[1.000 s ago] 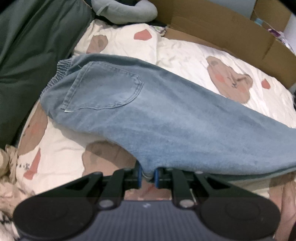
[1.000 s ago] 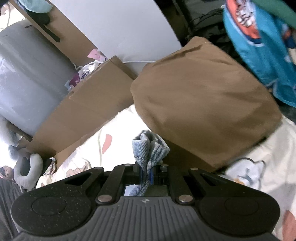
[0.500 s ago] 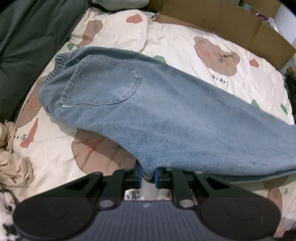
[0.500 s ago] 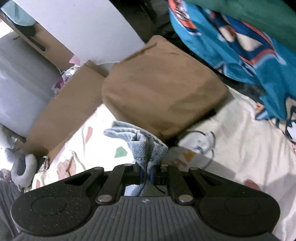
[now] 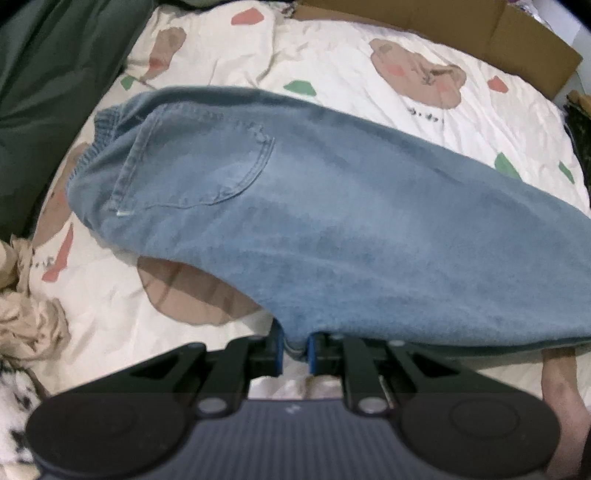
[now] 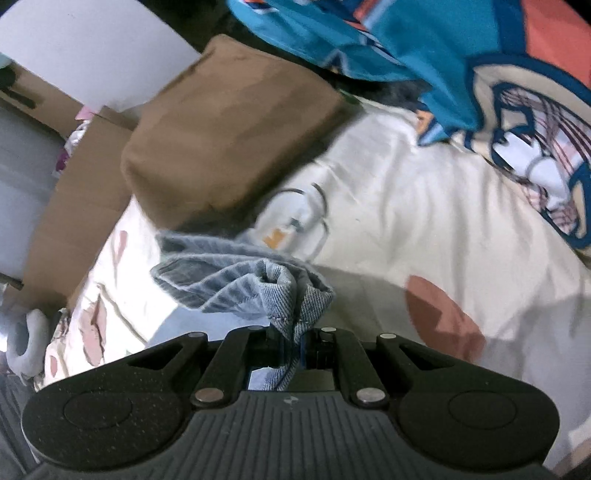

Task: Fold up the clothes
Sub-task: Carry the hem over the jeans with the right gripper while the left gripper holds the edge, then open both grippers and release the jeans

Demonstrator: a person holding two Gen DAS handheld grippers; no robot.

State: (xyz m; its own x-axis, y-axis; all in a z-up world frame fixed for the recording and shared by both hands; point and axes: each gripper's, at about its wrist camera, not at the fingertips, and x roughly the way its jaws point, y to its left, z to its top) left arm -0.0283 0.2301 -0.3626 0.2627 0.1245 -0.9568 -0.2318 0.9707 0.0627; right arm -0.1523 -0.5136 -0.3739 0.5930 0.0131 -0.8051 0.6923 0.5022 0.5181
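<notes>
Light blue jeans (image 5: 332, 221) hang stretched over a bed with a cream bear-print sheet (image 5: 332, 66); the elastic waistband and a back pocket (image 5: 199, 166) face the left wrist camera. My left gripper (image 5: 295, 349) is shut on the jeans' near edge around the crotch seam. In the right wrist view my right gripper (image 6: 293, 338) is shut on a bunched hem of the jeans (image 6: 251, 280), held just above the sheet (image 6: 406, 229). The stretch of cloth between the two grips runs out of the left view at the right.
A dark green blanket (image 5: 48, 92) lies along the left of the bed, crumpled beige cloth (image 5: 26, 295) at the near left. Cardboard (image 5: 461, 33) lines the far side. A brown cushion (image 6: 229, 125) and a blue cartoon-print blanket (image 6: 461, 74) lie beyond the right gripper.
The right gripper has swung across and lower with the hem; the brown cushion moved up-left in its view and more sheet shows. The left gripper tipped slightly down, still holding.
</notes>
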